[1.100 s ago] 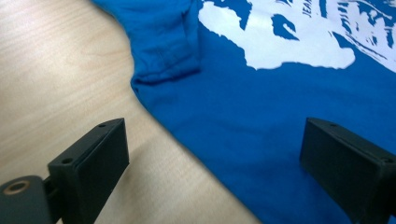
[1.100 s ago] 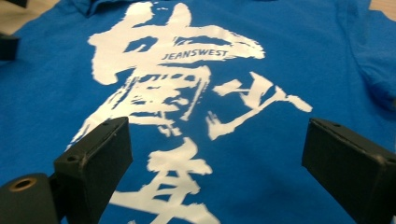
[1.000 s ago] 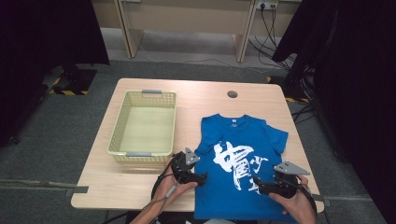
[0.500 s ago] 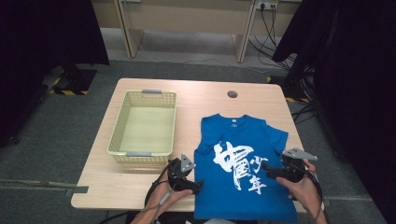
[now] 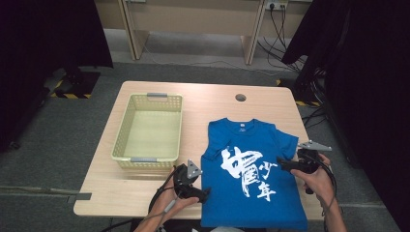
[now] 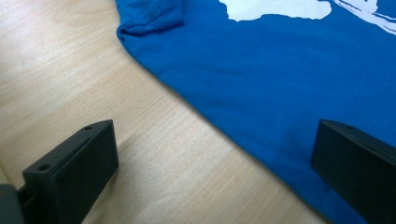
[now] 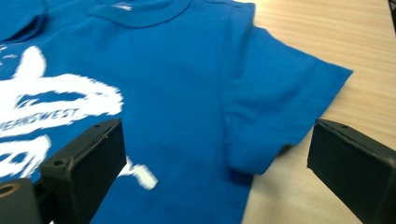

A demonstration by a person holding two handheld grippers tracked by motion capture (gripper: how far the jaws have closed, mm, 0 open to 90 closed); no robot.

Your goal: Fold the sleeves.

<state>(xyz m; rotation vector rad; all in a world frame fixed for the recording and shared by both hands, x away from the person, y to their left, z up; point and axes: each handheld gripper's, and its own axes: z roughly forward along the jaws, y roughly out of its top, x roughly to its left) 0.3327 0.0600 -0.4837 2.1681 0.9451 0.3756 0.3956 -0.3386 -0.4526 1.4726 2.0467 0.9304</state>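
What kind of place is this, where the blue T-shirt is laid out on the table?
Probably a lab or recording workspace, not a home: black curtains hang on both sides, cables run to a wall socket, and striped hazard tape marks the grey carpet around the wooden table.

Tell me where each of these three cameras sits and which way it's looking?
High view: above the table, looking down on basket, T-shirt, both hands.
Left gripper view: on the left gripper, facing the shirt's side edge; open jaws show.
Right gripper view: on the right gripper, facing the sleeve; open jaws show.
All share the shirt.
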